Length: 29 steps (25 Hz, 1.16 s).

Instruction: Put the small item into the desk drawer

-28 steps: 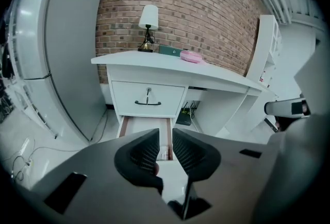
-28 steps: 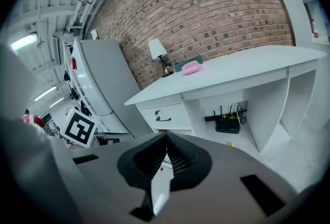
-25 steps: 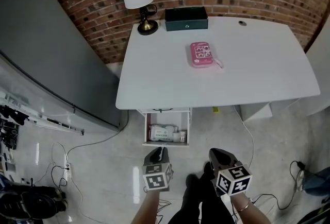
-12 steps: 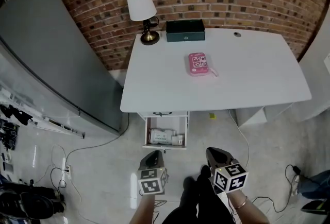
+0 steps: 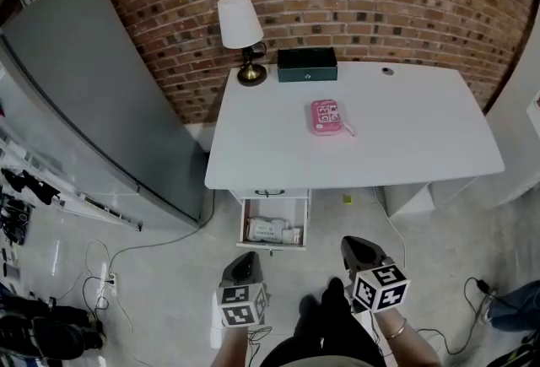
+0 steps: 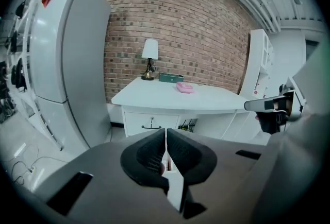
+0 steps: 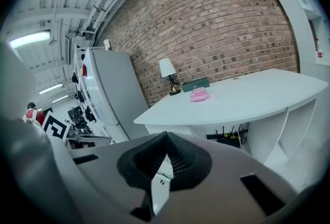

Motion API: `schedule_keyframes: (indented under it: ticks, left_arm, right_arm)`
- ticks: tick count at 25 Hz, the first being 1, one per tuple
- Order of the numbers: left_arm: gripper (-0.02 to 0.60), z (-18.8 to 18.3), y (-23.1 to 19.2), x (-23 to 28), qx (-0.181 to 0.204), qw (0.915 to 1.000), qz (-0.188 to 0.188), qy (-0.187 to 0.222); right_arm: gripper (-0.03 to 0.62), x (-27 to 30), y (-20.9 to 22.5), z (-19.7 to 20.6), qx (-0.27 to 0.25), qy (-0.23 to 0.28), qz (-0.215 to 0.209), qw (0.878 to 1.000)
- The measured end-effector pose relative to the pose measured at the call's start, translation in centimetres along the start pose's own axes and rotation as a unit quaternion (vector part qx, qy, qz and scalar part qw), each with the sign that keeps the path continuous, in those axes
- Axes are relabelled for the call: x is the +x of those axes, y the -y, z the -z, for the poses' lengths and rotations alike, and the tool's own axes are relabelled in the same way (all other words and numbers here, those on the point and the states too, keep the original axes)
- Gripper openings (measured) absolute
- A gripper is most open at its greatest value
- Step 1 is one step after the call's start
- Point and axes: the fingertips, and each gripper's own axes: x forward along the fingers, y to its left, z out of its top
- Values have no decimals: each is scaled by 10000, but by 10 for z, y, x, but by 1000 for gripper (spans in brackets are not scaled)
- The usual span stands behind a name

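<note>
A small pink item [image 5: 326,116] lies flat on the white desk [image 5: 405,133], also seen from the left gripper view as the pink item [image 6: 184,87] and from the right gripper view as the pink item [image 7: 199,95]. Under the desk's left end the drawer [image 5: 245,226] stands pulled out, with a white packet [image 5: 267,230] inside. My left gripper [image 5: 246,259] and right gripper [image 5: 355,246] hang low over the floor, well short of the desk. Both are shut with nothing between the jaws: left gripper [image 6: 165,138], right gripper [image 7: 165,139].
A white-shaded lamp [image 5: 240,26] and a dark green box [image 5: 307,64] stand at the desk's back edge by the brick wall. A tall grey cabinet [image 5: 84,104] stands left of the desk. Cables [image 5: 110,260] trail on the floor. A white shelf unit [image 6: 258,73] stands at the right.
The view has drawn back from the desk, which now sits smaller and farther away. Both grippers stay low near the picture's bottom edge.
</note>
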Motion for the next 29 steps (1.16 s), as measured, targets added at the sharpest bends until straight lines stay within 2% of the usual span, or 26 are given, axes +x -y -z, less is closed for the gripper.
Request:
schedule_keyframes:
  ticks: [8, 15, 29]
  left_arm:
    - [29, -23, 2, -25, 117, 9994, 22, 330]
    - [29, -41, 2, -40, 134, 9983, 47, 560]
    - [29, -46, 0, -30, 59, 9983, 34, 587]
  right_arm:
    - [6, -19, -8, -25, -127, 284, -8, 9995]
    - [6, -31, -12, -32, -88, 373, 64, 9992]
    - [5, -20, -11, -39, -67, 482, -69, 9988]
